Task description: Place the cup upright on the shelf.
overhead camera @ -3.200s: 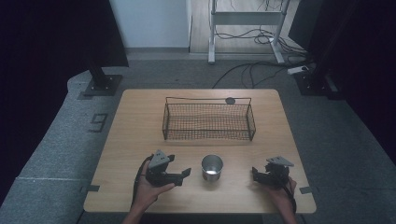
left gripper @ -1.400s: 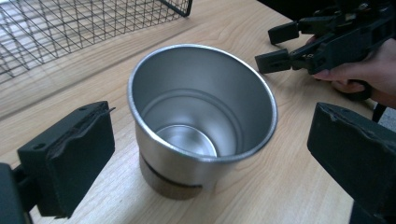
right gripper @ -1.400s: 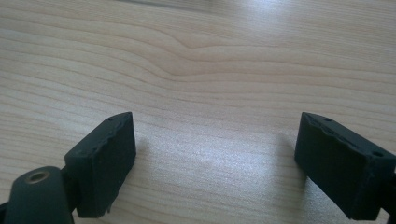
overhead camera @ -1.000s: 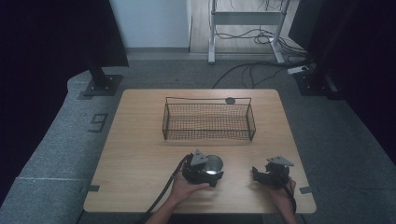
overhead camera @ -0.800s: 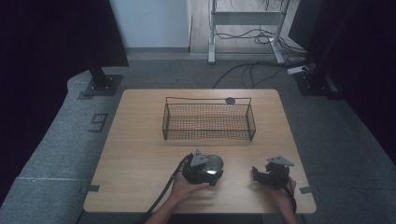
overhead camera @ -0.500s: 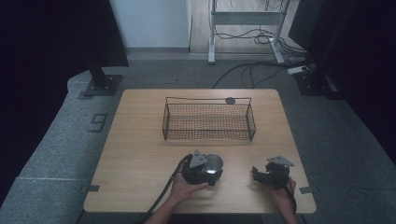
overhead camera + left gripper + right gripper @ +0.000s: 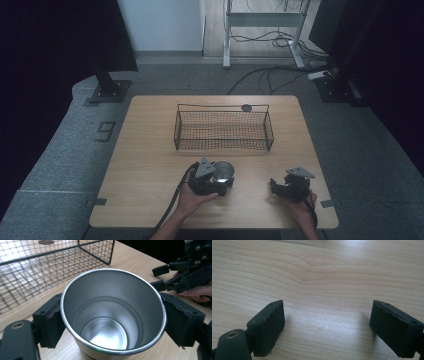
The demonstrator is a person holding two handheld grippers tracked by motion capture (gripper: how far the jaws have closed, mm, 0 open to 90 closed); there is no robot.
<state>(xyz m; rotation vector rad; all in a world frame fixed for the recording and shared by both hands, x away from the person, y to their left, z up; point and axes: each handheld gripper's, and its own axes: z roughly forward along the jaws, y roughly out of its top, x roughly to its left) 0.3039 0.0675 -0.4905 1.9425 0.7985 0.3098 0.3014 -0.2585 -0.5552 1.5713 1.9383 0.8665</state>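
Table: a pale wooden table (image 7: 150,150) stood on grey carpet, with dark curtains to the left and right and cables trailing on the floor beyond its far edge.
Basket: a black wire basket (image 7: 223,129) sat on the far half of the table, near the middle, with its long side facing the person; a small round grey disc (image 7: 246,107) lay just behind its far rim, to the right.
Left gripper: the left gripper (image 7: 215,181) was at the near middle of the table, held in the person's left hand (image 7: 194,201), with its cable running back off the near edge. In the left gripper view its two black jaws pressed against opposite sides of the cup, clamped on it.
Right gripper: the right gripper (image 7: 284,188) rested near the near right corner, held in the person's right hand (image 7: 303,205), well apart from the cup. In the right gripper view its jaws stood wide apart, with bare wood between them.
Cup: a shiny steel cup (image 7: 112,315) stood upright between the left gripper's jaws, just near of the basket's front wall. Its mouth was open upward and its inside looked empty, the bottom catching the light.
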